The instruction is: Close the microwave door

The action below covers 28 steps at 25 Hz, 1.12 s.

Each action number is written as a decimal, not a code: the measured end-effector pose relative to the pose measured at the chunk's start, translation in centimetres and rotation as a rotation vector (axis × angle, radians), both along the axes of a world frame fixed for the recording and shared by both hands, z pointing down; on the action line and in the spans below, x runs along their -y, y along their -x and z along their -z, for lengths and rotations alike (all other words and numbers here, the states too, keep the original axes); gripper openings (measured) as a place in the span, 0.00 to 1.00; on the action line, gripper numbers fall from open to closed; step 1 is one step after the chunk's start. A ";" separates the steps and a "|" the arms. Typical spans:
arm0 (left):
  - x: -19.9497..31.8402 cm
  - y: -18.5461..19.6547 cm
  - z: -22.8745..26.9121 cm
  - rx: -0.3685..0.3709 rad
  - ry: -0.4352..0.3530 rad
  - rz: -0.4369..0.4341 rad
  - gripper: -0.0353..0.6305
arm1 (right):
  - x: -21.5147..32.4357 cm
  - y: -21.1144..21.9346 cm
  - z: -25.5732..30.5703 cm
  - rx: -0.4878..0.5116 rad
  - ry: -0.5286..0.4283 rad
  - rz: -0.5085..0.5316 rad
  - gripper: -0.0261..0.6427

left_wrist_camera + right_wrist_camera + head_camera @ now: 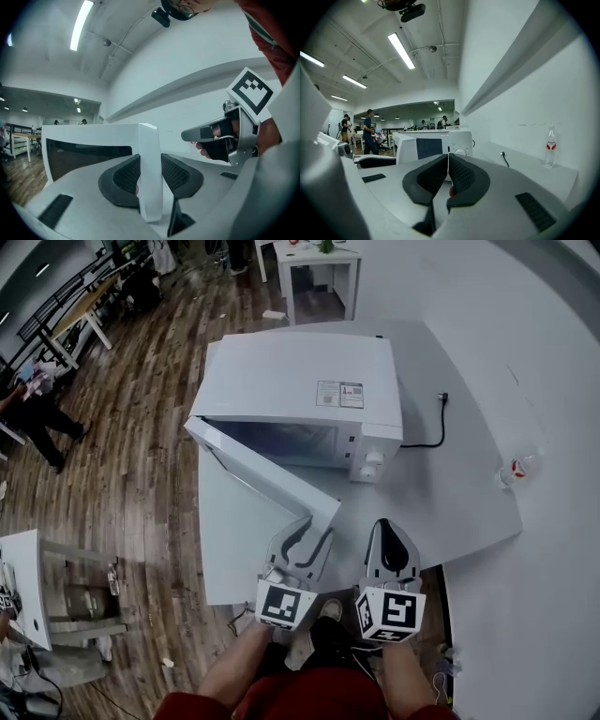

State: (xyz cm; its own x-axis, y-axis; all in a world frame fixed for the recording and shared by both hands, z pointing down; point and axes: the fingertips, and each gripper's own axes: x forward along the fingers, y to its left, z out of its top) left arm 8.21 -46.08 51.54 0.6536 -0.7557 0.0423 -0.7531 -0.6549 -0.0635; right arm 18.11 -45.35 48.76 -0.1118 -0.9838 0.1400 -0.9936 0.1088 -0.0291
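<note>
Door's free edge in the left jaws, oven straight ahead

The left gripper (302, 538) has its jaws clamped on the upright free edge of the door (272, 486). The door slants from its hinge at the front-left corner of the microwave (300, 390) out over the counter (450, 493) toward the person. Closing likely means swinging that edge forward and right. The right gripper (389, 538) sits just beside it, jaws together and empty.

Open-plan office or lab: white tables (343, 256), wood floor (141, 474), strip lights (402, 50).
</note>
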 end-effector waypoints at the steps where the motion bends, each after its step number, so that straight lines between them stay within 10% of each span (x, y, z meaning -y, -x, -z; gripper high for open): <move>1: 0.4 -0.2 -0.1 0.002 0.001 0.005 0.29 | 0.3 -0.3 0.0 0.001 -0.001 0.001 0.08; 28: 9.3 -5.3 -0.1 -0.019 0.023 0.136 0.28 | 7.5 -5.2 -0.6 0.023 0.005 0.042 0.08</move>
State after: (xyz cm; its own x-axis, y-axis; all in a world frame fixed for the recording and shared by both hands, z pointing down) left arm 13.48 -55.40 51.64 0.5462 -0.8362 0.0494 -0.8358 -0.5480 -0.0345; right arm 23.34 -52.84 49.32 -0.1565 -0.9774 0.1421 -0.9872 0.1504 -0.0526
